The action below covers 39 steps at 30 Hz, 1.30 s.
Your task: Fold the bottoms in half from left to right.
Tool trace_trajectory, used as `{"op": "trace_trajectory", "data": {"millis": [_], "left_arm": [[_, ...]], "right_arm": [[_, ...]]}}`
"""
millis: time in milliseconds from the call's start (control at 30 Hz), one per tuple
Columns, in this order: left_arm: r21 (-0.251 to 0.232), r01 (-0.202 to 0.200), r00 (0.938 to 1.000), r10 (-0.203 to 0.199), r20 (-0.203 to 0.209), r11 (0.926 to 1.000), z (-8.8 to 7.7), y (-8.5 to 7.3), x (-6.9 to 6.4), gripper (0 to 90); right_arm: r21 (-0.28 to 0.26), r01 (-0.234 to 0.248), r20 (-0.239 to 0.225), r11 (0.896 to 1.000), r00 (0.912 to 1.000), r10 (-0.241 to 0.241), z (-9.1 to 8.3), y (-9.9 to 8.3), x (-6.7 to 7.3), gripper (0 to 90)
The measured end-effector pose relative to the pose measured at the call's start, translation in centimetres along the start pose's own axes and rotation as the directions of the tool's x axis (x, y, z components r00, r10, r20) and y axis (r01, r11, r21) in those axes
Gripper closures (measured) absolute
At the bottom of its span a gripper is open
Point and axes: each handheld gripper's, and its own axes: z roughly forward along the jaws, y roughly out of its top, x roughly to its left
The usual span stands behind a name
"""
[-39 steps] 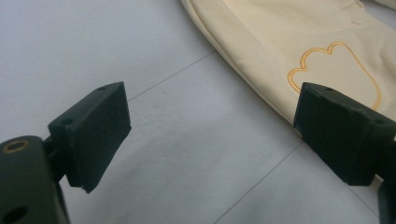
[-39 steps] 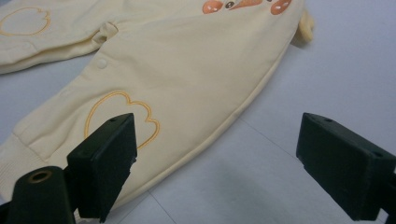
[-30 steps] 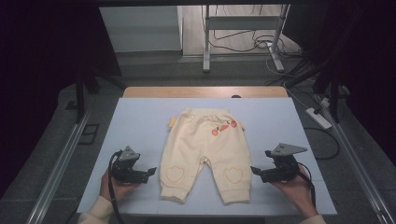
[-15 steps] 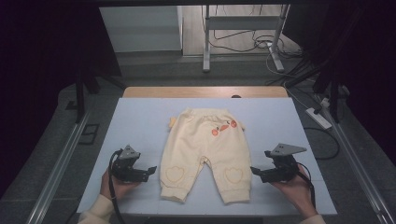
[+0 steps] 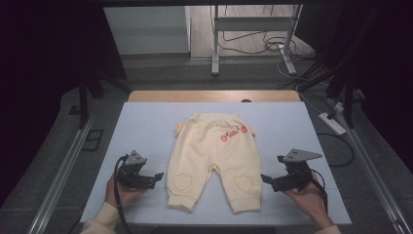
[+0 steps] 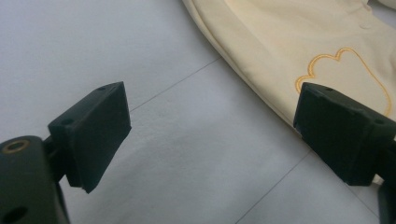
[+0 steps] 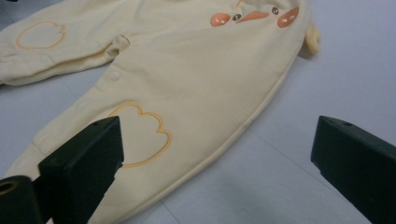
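High view: cream baby trousers (image 5: 212,158) lie flat on the pale tabletop (image 5: 146,126), between the left hand-held gripper (image 5: 157,177) and the right hand-held gripper (image 5: 265,179). Both stand wide and empty just beside the trouser legs; the right jaws have just been opening.

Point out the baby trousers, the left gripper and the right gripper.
baby trousers (image 5: 210,146), high view, on the seat.
left gripper (image 5: 159,177), high view, between its jaw tips.
right gripper (image 5: 265,179), high view, between its jaw tips.
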Motion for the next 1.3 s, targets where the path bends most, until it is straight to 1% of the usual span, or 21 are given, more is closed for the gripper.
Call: {"op": "trace_trajectory", "data": {"millis": [33, 100, 200, 233, 300, 367, 467, 533, 700, 800, 867, 967, 1100, 1300], "left_arm": [[-0.004, 0.003, 1.0, -0.003, 0.002, 1.0, 0.0, 0.0, 0.0, 10.6], [-0.003, 0.002, 1.0, -0.002, 0.003, 1.0, -0.1, -0.1, 0.1, 10.6], [-0.006, 0.0, 1.0, 0.0, 0.001, 1.0, -0.2, -0.1, 0.2, 10.6], [-0.007, -0.001, 1.0, 0.001, -0.001, 1.0, -0.2, -0.1, 0.2, 10.6], [-0.011, 0.002, 1.0, -0.002, -0.001, 0.9999, -0.3, -0.1, 0.2, 10.6], [-0.011, 0.004, 1.0, -0.004, -0.002, 0.9999, -0.3, -0.1, 0.3, 10.6], [-0.005, 0.002, 1.0, -0.002, -0.002, 1.0, -0.2, 0.0, 0.4, 10.6], [-0.006, 0.002, 1.0, -0.002, 0.003, 1.0, -0.1, 0.0, 0.4, 10.6], [-0.002, 0.002, 1.0, -0.002, 0.005, 1.0, 0.1, 0.1, 0.4, 10.6], [0.003, -0.002, 1.0, 0.002, 0.006, 1.0, 0.2, 0.2, 0.4, 10.6], [0.002, -0.003, 1.0, 0.003, 0.009, 1.0, 0.3, 0.2, 0.4, 10.6], [0.004, 0.005, 0.9999, -0.005, 0.012, 1.0, 0.5, 0.2, 0.4, 10.5], [0.005, -0.008, 0.9999, 0.008, 0.014, 1.0, 0.5, 0.3, 0.2, 10.5], [0.005, -0.006, 0.9999, 0.006, 0.015, 1.0, 0.5, 0.4, 0.2, 10.4]], "right_arm": [[-0.005, 0.0, 0.004, 1.0, 1.0, 0.0, 0.0, 0.1, 0.1, 1.6], [-0.006, -0.004, 0.027, 1.0, 0.9996, 0.004, 0.1, 0.6, 0.5, 1.8], [-0.001, -0.005, 0.021, 1.0, 0.9998, 0.005, 0.4, 0.8, 0.7, 2.3], [0.013, 0.0, 0.02, 1.0, 0.9998, 0.0, 0.7, 0.8, 0.8, 2.5], [0.02, 0.003, 0.018, 1.0, 0.9998, -0.004, 0.8, 0.9, 0.9, 2.5], [0.02, 0.009, -0.003, 1.0, 1.0, -0.009, 1.1, 1.0, 1.1, 2.6], [0.016, 0.014, -0.012, 1.0, 0.9998, -0.014, 1.2, 1.2, 1.3, 2.6], [0.011, 0.012, -0.028, 1.0, 0.9996, -0.012, 1.3, 1.3, 1.4, 2.7], [-0.001, 0.008, -0.041, 1.0, 0.9991, -0.008, 1.7, 1.6, 1.8, 4.6], [0.002, 0.014, -0.052, 1.0, 0.9985, -0.014, 1.9, 1.8, 2.2, 4.6], [0.007, 0.024, -0.059, 1.0, 0.998, -0.024, 2.2, 1.9, 2.4, 4.7], [0.015, 0.038, -0.066, 0.999, 0.9972, -0.037, 2.7, 2.2, 2.9, 5.1], [0.013, 0.051, -0.078, 0.999, 0.9957, -0.05, 3.4, 2.6, 3.4, 5.2], [0.027, 0.07, -0.099, 0.997, 0.9928, -0.067, 4.4, 3.1, 4.3, 5.4]]}}
